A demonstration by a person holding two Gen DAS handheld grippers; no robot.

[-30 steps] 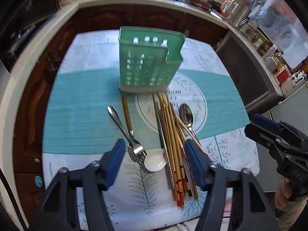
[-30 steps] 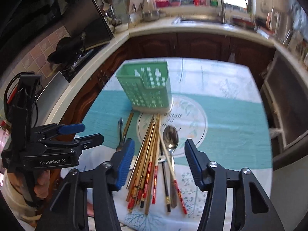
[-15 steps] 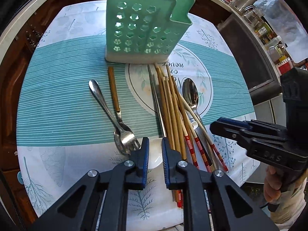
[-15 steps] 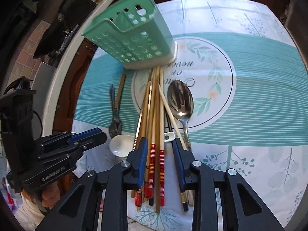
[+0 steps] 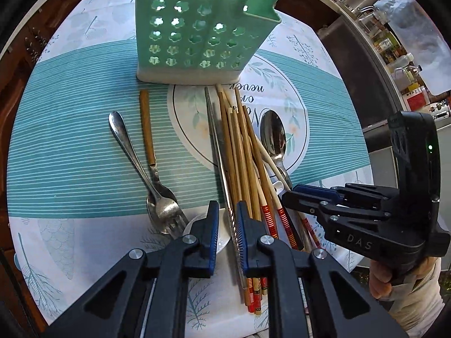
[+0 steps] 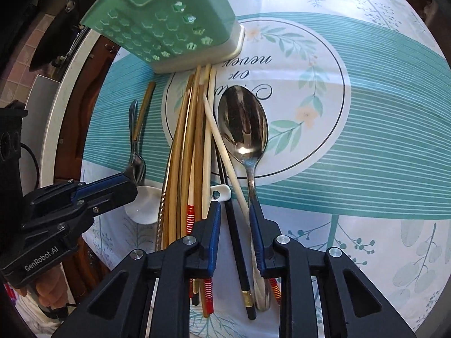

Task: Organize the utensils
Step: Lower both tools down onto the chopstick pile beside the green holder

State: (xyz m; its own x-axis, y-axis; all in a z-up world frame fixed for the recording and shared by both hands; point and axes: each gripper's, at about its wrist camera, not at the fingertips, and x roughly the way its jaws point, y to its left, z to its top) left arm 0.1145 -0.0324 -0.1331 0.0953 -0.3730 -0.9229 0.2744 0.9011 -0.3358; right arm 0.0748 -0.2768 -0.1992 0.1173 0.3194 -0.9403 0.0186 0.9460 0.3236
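Left wrist view: the left tool (image 5: 227, 211) is angled steeply down at the near end of the pile, jaws just closed to a narrow slot. The steel chopstick (image 5: 217, 146) runs between them, close to the right-hand pad. A sliver of gap is seen by the other pad, so a firm pinch isn't confirmed.

Right wrist view: the right tool (image 6: 234, 211) is down over the same pile, jaws just narrowed but with clear room left. The black chopstick (image 6: 236, 242) lies between them and no pad is seen pressing it. The cream chopstick (image 6: 222, 146) and the big spoon (image 6: 242, 121) handle run by the right-hand pad.

Nothing is lifted yet: the bamboo chopsticks (image 5: 239, 146), the fork (image 5: 166, 211) and the white spoon (image 6: 141, 205) are all flat on the surface (image 5: 70, 155). The green holder (image 5: 197, 28) stands upright just beyond the chopstick tips.

Step in hand, prob.: the pick, approach done and the squeeze in progress. Next, a full close on one stick per tool is called for w/o neighbours being caught. Then a straight lift, a tip-up to vertical and a drop into the holder's open top
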